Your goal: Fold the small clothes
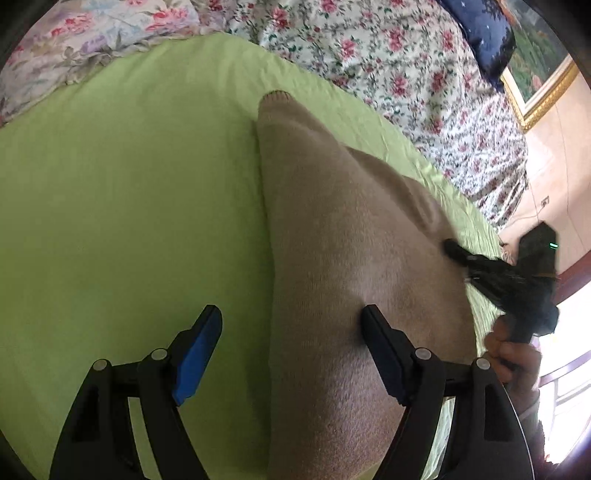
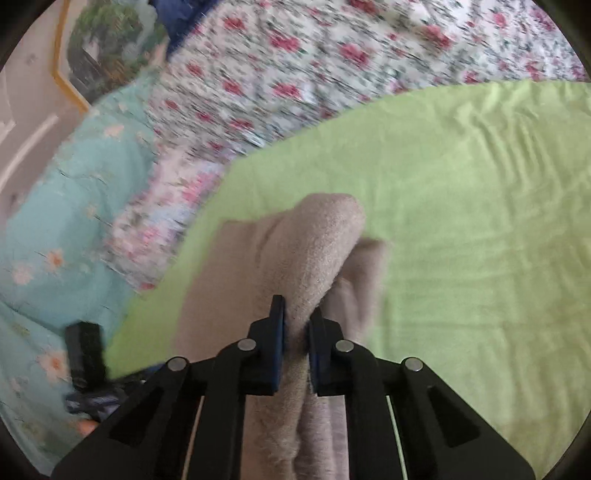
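A beige knit garment lies on a green sheet, one narrow end reaching toward the far side. My left gripper is open, its left finger over the sheet and its right finger over the garment's near part. My right gripper is shut on a bunched fold of the beige garment and holds it lifted above the green sheet. The right gripper also shows in the left wrist view, at the garment's right edge.
A floral quilt covers the bed beyond the green sheet. A dark blue pillow and a framed picture are at the far right. A turquoise flowered cover lies left of the sheet in the right wrist view.
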### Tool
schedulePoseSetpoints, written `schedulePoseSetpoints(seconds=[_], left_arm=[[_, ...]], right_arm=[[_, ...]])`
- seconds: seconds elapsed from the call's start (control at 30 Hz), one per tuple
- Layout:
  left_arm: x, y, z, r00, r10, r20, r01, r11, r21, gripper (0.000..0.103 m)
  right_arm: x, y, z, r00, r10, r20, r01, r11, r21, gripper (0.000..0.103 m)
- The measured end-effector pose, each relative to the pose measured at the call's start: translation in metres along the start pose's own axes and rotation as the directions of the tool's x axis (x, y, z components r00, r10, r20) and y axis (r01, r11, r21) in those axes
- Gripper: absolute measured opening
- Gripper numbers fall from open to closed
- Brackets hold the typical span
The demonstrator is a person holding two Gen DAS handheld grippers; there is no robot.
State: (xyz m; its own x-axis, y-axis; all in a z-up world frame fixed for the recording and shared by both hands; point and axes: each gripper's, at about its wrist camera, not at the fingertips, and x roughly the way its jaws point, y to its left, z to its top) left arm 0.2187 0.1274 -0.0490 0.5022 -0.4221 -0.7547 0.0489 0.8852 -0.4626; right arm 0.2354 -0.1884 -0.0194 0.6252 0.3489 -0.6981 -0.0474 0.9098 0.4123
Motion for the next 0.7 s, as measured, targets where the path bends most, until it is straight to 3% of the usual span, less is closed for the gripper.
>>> schedulePoseSetpoints(seconds=[0.13,0.33,0.53,0.57,0.7], left_arm=[[0.007,-0.006,-0.004,1.000,0.014,-0.007,-0.014,1.000,0.000,0.078],[0.007,-0.007,-0.012,1.000,0.017,-0.004,-0.017,0.999,-0.031,0.079],[-0.035,-0.017,-0.023,0.998,0.040,0.058,-0.043,0.998,0.045,0.073],[-0.043,-0.022,-0.025,0.997,0.023,0.077,-0.028,0.997,0.065,0.071],[-0.072,-0.049,-0.047,0.981,-0.155,0.117,0.131,0.973,0.192,0.071]], right_arm=[[0.025,-0.020,0.001,0.999,-0.022,-0.024,0.023,0.999,0.032,0.012],[0.033,-0.009,0.017,0.994,-0.099,-0.053,0.098,0.995,-0.029,0.013],[-0.021,0.008,-0.004,0.994,-0.105,0.012,0.106,0.994,-0.023,0.015],[-0.035,0.014,-0.012,0.997,-0.076,0.028,0.077,0.997,-0.027,0.015],[-0.064,0.042,-0.054,0.999,0.049,0.013,-0.048,0.997,-0.062,0.016]])
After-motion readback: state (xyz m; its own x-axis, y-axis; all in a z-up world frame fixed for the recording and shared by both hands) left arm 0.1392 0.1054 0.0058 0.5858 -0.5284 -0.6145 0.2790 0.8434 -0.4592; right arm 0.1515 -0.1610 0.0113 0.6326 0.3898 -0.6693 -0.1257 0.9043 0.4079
